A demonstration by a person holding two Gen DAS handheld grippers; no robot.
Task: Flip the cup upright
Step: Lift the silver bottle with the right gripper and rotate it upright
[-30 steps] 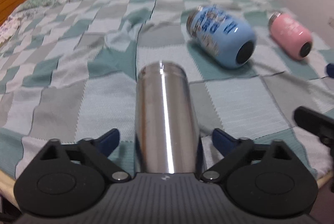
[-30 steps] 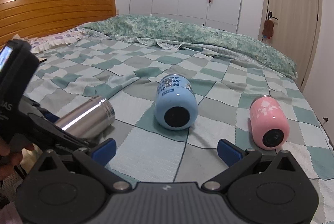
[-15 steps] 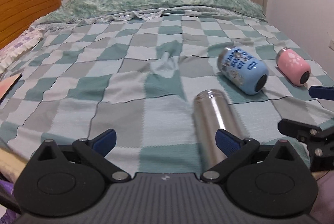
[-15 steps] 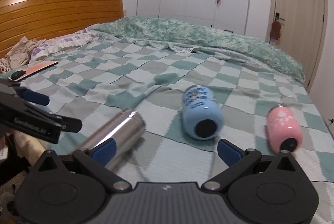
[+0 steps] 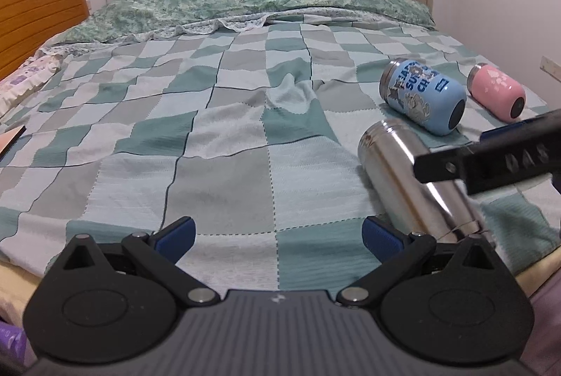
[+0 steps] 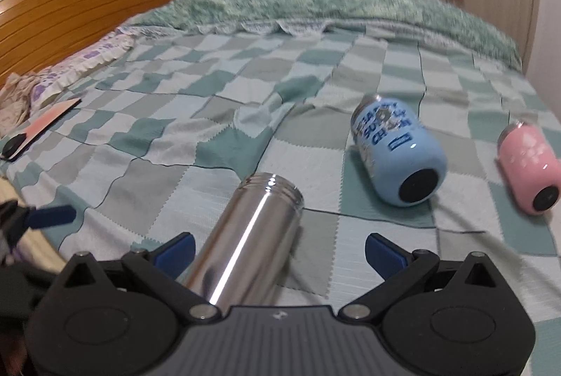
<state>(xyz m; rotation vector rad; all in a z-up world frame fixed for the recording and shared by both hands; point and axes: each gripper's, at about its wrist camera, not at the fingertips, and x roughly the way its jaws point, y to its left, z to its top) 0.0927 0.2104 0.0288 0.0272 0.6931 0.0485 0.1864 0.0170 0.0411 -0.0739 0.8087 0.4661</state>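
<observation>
the steel cup point(image 6: 252, 235) is lying on its side on the checked blanket point(image 6: 210, 144), its open mouth pointing toward 12 o'clock in the right wrist view. the right gripper point(image 6: 278, 249) is gaping wide around the cup, not touching it. the left gripper point(image 5: 278, 235) is spread wide, holding nothing, with the cup at its 2 o'clock. the blue cup point(image 6: 399, 155) and pink cup point(image 6: 529, 165) are lying at 1 and 2 o'clock.
</observation>
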